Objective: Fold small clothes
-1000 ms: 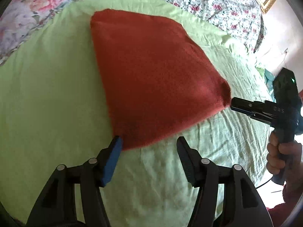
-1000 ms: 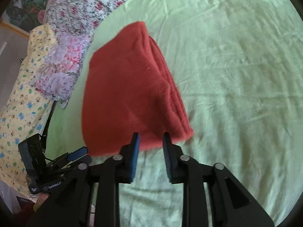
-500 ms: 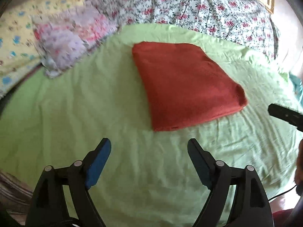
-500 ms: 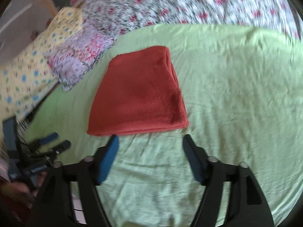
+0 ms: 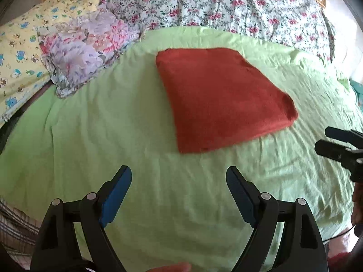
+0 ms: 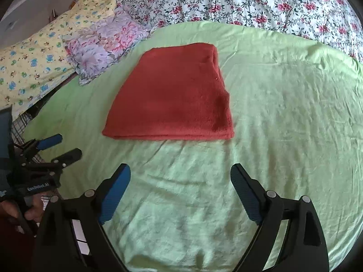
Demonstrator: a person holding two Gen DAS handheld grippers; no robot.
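Green sheet (image 5: 113, 124) covers the bed, flowered quilt (image 5: 226, 4) and pillows (image 5: 84, 52) behind it. From the left wrist, the red cloth (image 5: 222, 97) lies folded flat mid-bed, well ahead of the left gripper (image 5: 179, 181), jaws spread wide, holding nothing. From the right wrist, same cloth (image 6: 172, 99), stacked edges showing at its near and right sides; right gripper (image 6: 181, 181) also gaping and empty. Looks basically done to me. If another fold's wanted, I'd grab both near corners together and keep the layers aligned.
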